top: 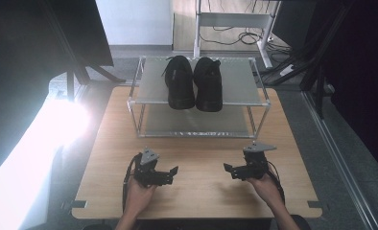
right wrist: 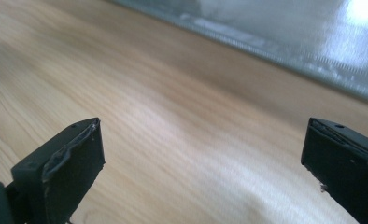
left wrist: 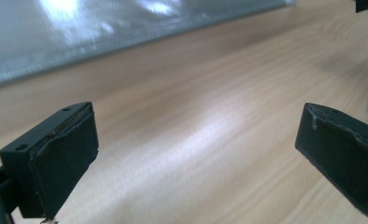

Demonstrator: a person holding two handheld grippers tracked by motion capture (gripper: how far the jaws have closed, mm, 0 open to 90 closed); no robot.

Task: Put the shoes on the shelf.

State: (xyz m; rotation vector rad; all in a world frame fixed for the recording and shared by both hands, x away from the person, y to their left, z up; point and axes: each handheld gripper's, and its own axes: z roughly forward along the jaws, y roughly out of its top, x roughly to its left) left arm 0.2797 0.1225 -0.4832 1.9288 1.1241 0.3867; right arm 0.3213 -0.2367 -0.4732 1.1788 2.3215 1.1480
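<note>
Both tools are low at the bottom of the high view. Your left gripper (top: 170,172) has its jaws spread wide with nothing between them, and your right gripper (top: 229,170) is just as wide and just as empty; they point inward at each other over the wooden table (top: 196,191). In each gripper view bare wood grain runs between the black pads (left wrist: 63,154) (right wrist: 67,163), with the grey edge of the rack's lower shelf (left wrist: 102,32) (right wrist: 285,42) across the top.

Outward now: the pair of black shoes (top: 194,84) sits side by side on the top shelf of the metal rack (top: 261,88), upper centre of the frame, toes toward you, well apart from both tools. It looks like the reach has not begun. Turn each tool forward, raise it above the top shelf's front rail, and take one shoe per side. Close across the toe or the side wall, not the laces, and lift level so neither heel catches the rail.
</note>
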